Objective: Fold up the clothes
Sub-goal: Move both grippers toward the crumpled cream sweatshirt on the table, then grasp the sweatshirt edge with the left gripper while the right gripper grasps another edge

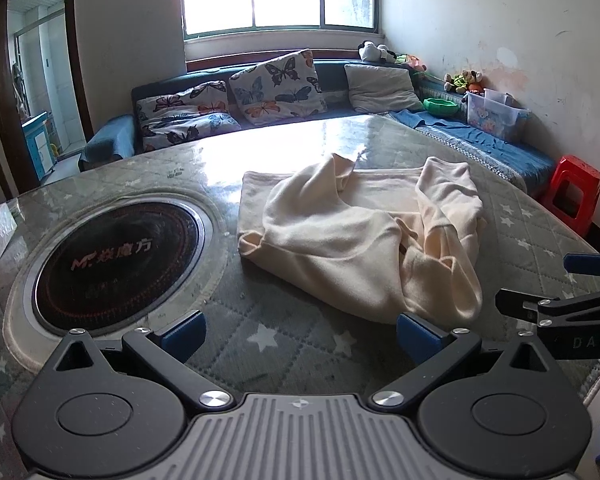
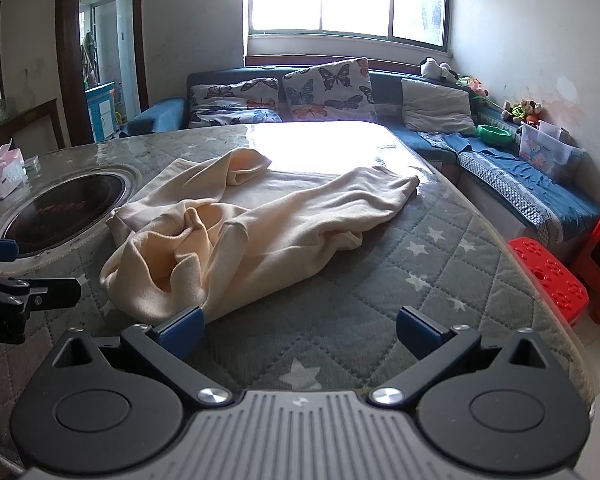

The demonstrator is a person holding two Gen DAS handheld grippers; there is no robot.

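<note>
Left wrist view: left tongs (image 1: pixel 300 334) spread wide, gripping nothing, just short of a rumpled cream garment (image 1: pixel 364 236) lying on the quilted star-print counter (image 1: pixel 292 344) beside an inset round cooktop (image 1: pixel 116 260). Right tongs (image 2: pixel 298 334) likewise released.

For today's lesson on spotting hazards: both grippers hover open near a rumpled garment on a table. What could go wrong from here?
1. The cream fleece garment is bunched, with a sleeve folded over it; a grab may catch several layers.
2. The round black inset cooktop lies beside it, so dragged cloth could slide onto it.
3. The left gripper and right gripper are close together and could collide.
</note>
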